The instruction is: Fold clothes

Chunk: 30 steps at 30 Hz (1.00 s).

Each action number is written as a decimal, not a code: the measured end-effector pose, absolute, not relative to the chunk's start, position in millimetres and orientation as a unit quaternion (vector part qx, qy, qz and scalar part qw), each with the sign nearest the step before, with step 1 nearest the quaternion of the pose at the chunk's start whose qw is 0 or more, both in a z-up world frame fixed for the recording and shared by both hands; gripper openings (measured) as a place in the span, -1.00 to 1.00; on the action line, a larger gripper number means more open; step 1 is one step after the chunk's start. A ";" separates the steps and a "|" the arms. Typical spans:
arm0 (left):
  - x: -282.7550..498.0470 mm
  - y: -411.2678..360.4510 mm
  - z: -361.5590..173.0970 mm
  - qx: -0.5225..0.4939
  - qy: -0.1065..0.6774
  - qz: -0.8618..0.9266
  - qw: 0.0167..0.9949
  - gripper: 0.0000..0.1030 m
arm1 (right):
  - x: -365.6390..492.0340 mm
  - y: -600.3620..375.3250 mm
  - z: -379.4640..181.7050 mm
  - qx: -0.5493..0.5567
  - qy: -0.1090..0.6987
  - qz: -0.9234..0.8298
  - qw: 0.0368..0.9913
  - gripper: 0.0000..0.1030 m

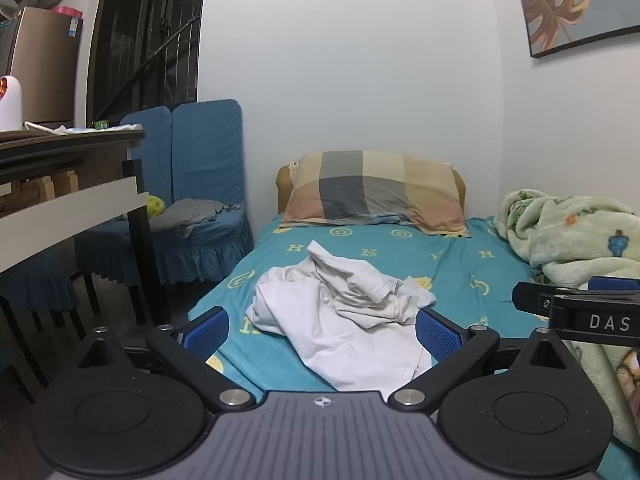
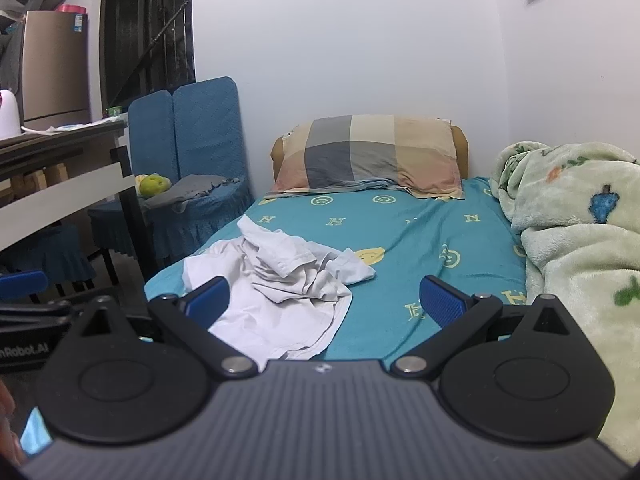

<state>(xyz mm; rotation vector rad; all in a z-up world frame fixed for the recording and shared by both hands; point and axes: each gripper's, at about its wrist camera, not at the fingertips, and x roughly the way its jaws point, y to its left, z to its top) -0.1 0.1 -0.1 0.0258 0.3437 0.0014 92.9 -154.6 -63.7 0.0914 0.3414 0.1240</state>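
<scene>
A crumpled white shirt (image 1: 340, 316) lies on the bed (image 1: 452, 276), between and beyond the left gripper (image 1: 322, 330) fingers, which are spread wide and empty. The right gripper (image 2: 324, 302), equally wide and empty, has it at its left finger (image 2: 208, 300). Bare sheet lies right; a blanket (image 2: 580, 240) crowds the far right edge. The shirt's long axis runs near to far.

Two matching handheld grippers. Left gripper (image 1: 322, 330): grey ribbed body with a small round emblem, black linkage arms on silver pivot screws, round black discs at either side, ribbed blue fingertip pads (image 1: 208, 330). Right gripper (image 2: 325, 303): same build; white "DAS" lettering along its black side.
</scene>
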 end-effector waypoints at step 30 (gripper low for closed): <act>3.6 0.4 -4.1 0.017 0.178 -0.004 0.984 0.98 | 90.0 -148.4 -65.4 0.035 0.169 0.071 0.982 1.00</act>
